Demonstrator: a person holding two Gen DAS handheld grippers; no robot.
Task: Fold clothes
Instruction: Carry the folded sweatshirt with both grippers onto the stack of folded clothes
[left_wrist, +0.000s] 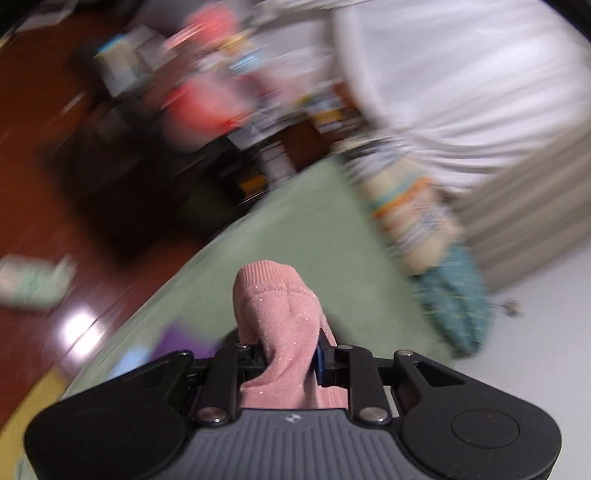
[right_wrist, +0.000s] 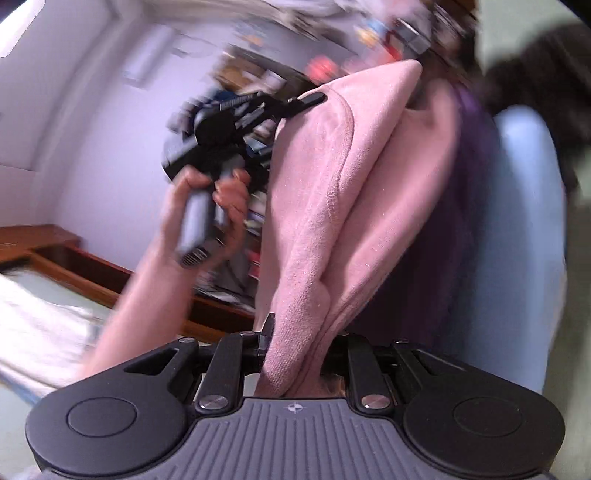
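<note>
While both grippers (left_wrist: 291, 354) (right_wrist: 299, 343) pinch the pink garment (right_wrist: 351, 192), a striped pile (left_wrist: 413, 214) lies near.

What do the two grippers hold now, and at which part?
Both hold the pink garment. The right gripper pinches a bunched fold; the left gripper pinches a ribbed edge. Which parts exactly cannot be told.

A soft pink knitted garment (left_wrist: 280, 325) is showing tiny glittering flecks through its ribbed weave. The wide bed sheet (left_wrist: 295, 236) under it is looking pale sage green. A cream cloth (left_wrist: 413, 218) is carrying orange, teal and dark stripes, lying beside a teal speckled fabric (left_wrist: 458, 306). A dark purple cloth (right_wrist: 454, 240) and a light blue one (right_wrist: 517, 258) are showing behind the pink garment.
</note>
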